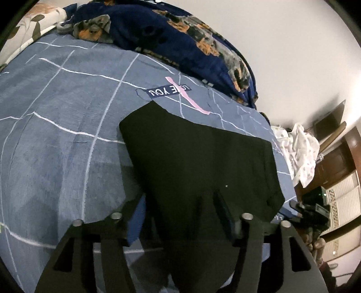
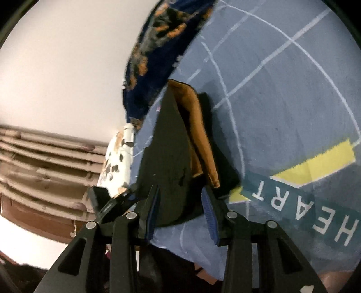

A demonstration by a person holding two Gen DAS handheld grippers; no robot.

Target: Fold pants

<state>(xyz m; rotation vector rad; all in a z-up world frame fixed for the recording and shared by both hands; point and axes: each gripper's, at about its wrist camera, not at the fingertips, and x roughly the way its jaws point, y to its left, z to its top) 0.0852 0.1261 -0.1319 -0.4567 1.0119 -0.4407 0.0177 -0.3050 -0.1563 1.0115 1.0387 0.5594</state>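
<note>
The black pants [image 1: 198,155] lie spread on the blue grid-patterned bedsheet [image 1: 56,126] in the left wrist view. My left gripper [image 1: 180,216] has its jaws apart, and the near edge of the pants drapes over and between the fingers. In the right wrist view the pants [image 2: 167,162] show a folded black edge and a brown lining [image 2: 198,135]. My right gripper [image 2: 180,207] is open, its blue-padded fingers [image 2: 208,214] on either side of the pants' edge.
A dark blue floral blanket [image 1: 158,29] is heaped along the far side of the bed. A floral pillow [image 1: 36,20] lies at the corner. White clothes [image 1: 300,153] hang off the bed's right edge beside wooden furniture [image 1: 334,166]. The wall is white.
</note>
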